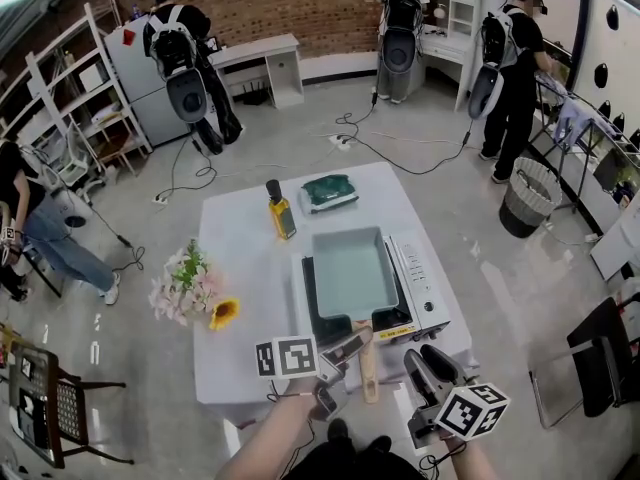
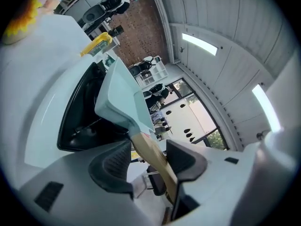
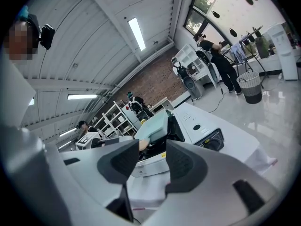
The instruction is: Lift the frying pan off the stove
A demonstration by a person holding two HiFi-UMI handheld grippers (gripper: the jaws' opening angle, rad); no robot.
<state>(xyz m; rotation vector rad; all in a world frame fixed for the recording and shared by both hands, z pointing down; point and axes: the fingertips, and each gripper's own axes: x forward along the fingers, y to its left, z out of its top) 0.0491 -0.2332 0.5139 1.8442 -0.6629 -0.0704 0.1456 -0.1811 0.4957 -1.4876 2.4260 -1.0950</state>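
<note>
A white surface (image 1: pixel 245 268) holds a yellow bottle (image 1: pixel 281 215) with a dark top on its far side. A green thing (image 1: pixel 328 193) lies just right of it. Pink flowers (image 1: pixel 183 283) and a yellow flower (image 1: pixel 224 313) lie at the left edge. A mesh bin (image 1: pixel 528 198) stands on the floor, far right.

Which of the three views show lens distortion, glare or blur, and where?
Head view: the fisheye bends the brick wall, yet the frying pan is sharp under even light. Left gripper view: dark rounded corners, the window washed out, the yellow flower blurred and overbright. Right gripper view: the same dark rim, and the ceiling lamp glares.
</note>
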